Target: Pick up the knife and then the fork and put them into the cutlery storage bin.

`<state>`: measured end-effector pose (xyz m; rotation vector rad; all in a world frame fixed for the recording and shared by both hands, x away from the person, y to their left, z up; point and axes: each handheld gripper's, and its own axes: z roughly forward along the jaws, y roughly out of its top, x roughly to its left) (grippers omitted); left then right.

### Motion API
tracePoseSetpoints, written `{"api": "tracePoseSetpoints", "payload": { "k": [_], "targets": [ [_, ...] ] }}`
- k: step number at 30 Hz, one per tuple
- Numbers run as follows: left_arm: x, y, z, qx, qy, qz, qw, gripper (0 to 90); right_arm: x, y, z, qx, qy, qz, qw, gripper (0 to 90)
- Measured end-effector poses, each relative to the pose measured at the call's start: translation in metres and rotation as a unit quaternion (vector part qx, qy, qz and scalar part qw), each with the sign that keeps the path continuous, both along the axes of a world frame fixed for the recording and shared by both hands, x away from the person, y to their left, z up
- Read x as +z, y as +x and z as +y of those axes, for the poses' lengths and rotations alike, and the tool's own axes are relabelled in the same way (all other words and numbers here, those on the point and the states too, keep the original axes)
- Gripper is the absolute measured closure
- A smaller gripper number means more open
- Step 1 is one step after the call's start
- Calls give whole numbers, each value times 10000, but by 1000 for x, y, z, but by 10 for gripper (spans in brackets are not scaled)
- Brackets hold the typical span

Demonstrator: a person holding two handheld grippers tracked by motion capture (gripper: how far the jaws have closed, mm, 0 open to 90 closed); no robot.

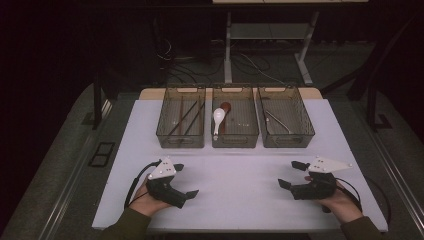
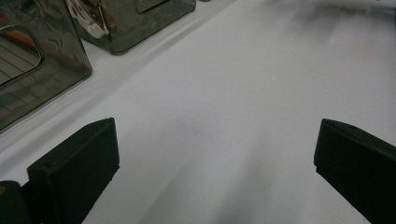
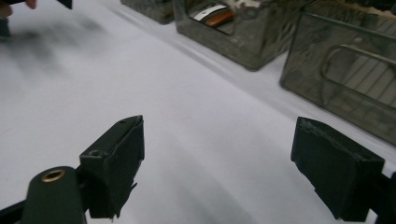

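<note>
High view shows my left tool (image 1: 186,180) and right tool (image 1: 291,174) low over the white worktop (image 1: 240,195) at the bottom of the frame, jaws spread wide, nothing between them. Sorting looks done or unstarted, I judge: chopsticks (image 1: 186,119) lie in the left bin (image 1: 181,140), white spoon (image 1: 218,117) in the middle bin (image 1: 235,140), a metal utensil (image 1: 278,121) in the right bin (image 1: 287,141). Both hands rest level, tools pointing inward.

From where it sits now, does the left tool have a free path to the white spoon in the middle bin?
Probably yes. The left tool is open and holds nothing, the table between it and the middle bin is bare, and the white spoon lies in the open-topped bin, so it must come in from above.
</note>
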<state>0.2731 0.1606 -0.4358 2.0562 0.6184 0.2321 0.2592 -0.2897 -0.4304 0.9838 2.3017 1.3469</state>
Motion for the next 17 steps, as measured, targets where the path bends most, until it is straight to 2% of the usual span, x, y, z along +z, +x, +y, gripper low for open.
{"api": "tracePoseSetpoints", "payload": {
  "k": [7, 17],
  "targets": [
    [1, 0, 1, 2, -12, -39, 10000, 0, -3, -6, 0, 36, 160, 85, 9998, 174],
    [0, 0, 0, -8, -13, -28, 10000, 0, -6, -8, -3, 21, 113, 111, 9999, 174]
  ]
}}
